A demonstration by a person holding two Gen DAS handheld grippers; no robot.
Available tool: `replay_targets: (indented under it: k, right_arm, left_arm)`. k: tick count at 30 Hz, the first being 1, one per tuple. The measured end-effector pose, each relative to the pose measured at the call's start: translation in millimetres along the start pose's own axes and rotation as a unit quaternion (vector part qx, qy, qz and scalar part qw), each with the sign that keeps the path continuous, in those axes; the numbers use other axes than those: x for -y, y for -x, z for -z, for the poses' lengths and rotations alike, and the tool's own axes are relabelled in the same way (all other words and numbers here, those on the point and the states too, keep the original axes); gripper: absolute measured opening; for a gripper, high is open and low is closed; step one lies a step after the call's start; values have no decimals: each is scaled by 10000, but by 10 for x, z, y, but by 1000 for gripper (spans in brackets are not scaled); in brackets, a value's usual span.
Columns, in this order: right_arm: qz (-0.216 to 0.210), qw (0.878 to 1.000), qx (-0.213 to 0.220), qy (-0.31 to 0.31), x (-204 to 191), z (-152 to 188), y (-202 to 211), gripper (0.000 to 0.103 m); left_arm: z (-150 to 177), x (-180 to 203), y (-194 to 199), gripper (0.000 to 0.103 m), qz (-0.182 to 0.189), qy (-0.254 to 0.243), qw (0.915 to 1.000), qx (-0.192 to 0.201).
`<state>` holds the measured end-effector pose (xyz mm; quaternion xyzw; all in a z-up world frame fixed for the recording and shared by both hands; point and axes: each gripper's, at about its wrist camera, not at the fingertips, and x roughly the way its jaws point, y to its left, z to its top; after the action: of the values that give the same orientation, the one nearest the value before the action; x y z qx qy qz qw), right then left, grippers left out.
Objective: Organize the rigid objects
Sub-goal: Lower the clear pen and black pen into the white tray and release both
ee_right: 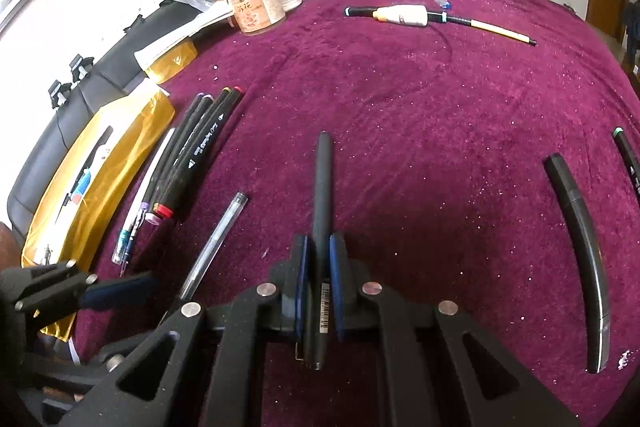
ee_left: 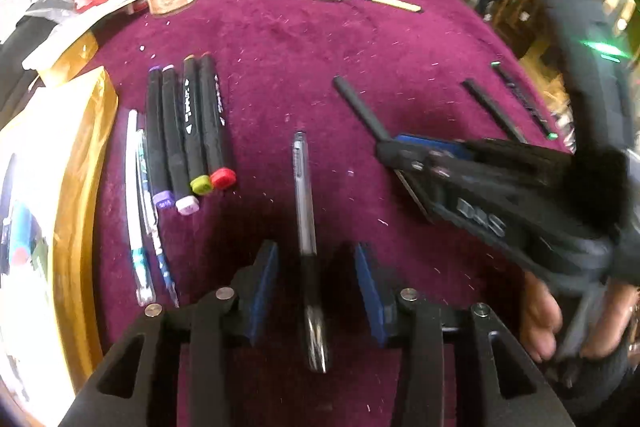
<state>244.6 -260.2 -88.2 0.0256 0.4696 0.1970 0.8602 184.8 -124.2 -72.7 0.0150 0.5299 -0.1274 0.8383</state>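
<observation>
- Markers [ee_left: 188,135] lie in a tidy row on the purple counter [ee_left: 304,39]; two thin white pens [ee_left: 138,203] lie just left of that row. Every place below is given from the row.
- Right gripper [ee_right: 318,267] is clamped on a black pen [ee_right: 322,187], well right of the row.
- Left gripper [ee_left: 316,287] stands with jaws apart around a clear pen [ee_left: 304,203] lying on the counter, near the row's right side and touching neither blue pad.
- Step in hand, I judge: close on the clear pen and lay it beside the row.
- Grip it mid-barrel, squarely, so it cannot swivel; keep it parallel to the row when lowering.
- Two more black pens [ee_right: 580,259] wait far right of the row.
</observation>
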Motion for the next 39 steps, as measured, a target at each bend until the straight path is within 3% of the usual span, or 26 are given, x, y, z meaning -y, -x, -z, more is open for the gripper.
replay_targets:
  k: [1,4,9,15,20,27,31,34,37,39]
  right_arm:
    - [7,10000,1,5,-2,0,0,10]
    - [5,10000,0,2,2,3,1,10]
    - [121,9998,19,149,-42,11,0,10]
    - [-200,9989,327,268,-98,5,118,10]
    - [-400,9961,584,523,-237,26,210,10]
    - [-632,9903,943,806,-553,71,409,10]
    - [-1193,9830,1014,963,-1025,44,614,10]
    - [-1703,9762,797,1083,-1458,12,587,11]
    - [-1975,9708,617,1214,-1848,-26,456,11]
    - [-1892,9722,410,1318,-2089,-75,275,11]
  left_arm:
    - [-24,1,-57,22,-33,25,10000,-66]
    - [-31,-2,-78,9,-283,-24,9995,112]
    - [17,-59,-68,8,-171,70,9997,167]
    - [168,-246,336,8,650,685,9946,422]
    - [367,-668,862,8,1001,1341,9819,887]
    - [715,-1606,1562,8,599,2361,9559,1641]
    - [910,-2191,1632,8,751,2980,9376,1624]
    - [1019,-2457,1581,8,561,3285,9293,1594]
    - [1102,-2645,1541,8,499,3454,9240,1561]
    - [1122,-2720,1524,8,400,3467,9243,1544]
